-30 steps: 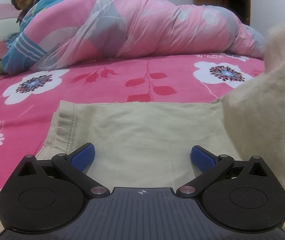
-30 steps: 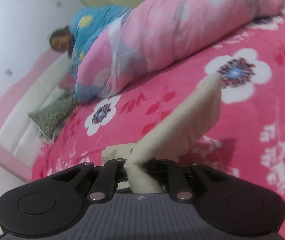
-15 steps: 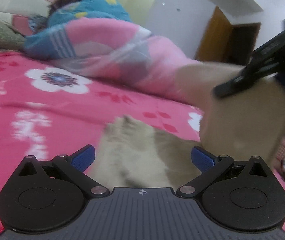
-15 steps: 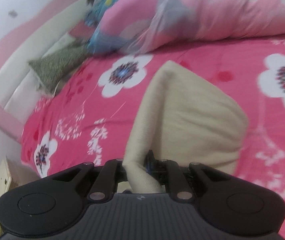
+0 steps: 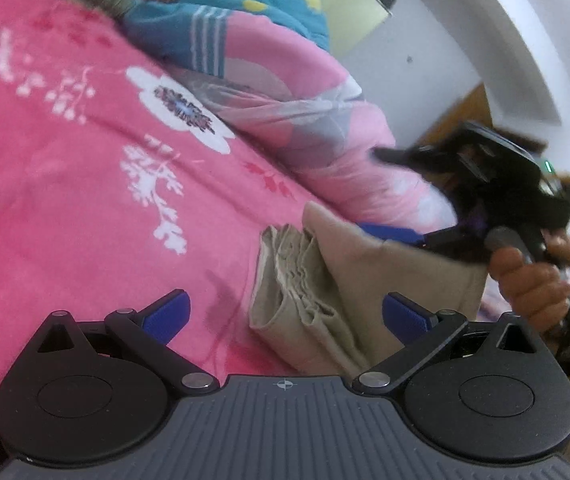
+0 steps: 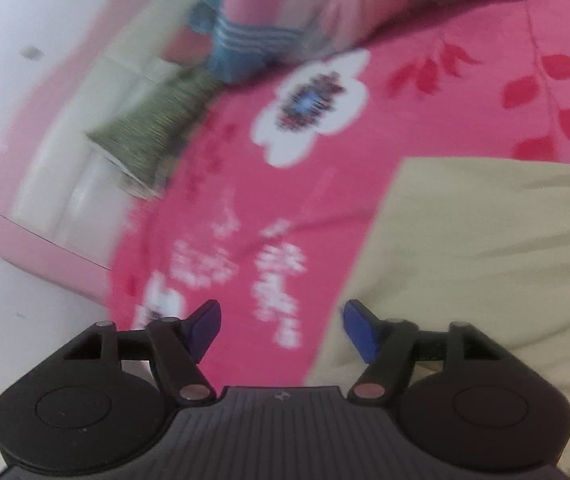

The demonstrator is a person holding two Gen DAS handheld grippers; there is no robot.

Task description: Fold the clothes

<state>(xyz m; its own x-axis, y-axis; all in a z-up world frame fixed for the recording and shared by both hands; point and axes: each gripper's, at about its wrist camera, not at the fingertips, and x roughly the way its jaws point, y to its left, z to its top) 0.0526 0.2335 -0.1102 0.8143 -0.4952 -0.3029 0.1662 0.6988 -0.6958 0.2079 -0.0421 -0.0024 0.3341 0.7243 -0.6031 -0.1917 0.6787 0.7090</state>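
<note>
The beige garment (image 5: pixel 325 280) lies folded on the pink bedspread, its layered edges facing my left gripper (image 5: pixel 285 314). That gripper is open and hovers just short of the fold with nothing between its blue pads. In the left wrist view a hand holds my right gripper (image 5: pixel 385 196) over the garment's far side. In the right wrist view the right gripper (image 6: pixel 281 322) has its jaws opening. Only bedspread shows between its fingers, and the garment (image 6: pixel 485 260) lies flat to the right, by the right fingertip (image 6: pixel 359 332).
The pink floral bedspread (image 6: pixel 325 100) covers the bed. A rolled pink and blue quilt (image 5: pixel 277 80) with a person under it lies along the far side. A green cushion (image 6: pixel 153 136) leans on the pink and white headboard (image 6: pixel 65 160). A wooden door (image 5: pixel 465 108) stands behind.
The right gripper has opened and let go of the beige cloth, which has dropped flat onto the bed. The left gripper rolled and swung sideways; it stays open.
</note>
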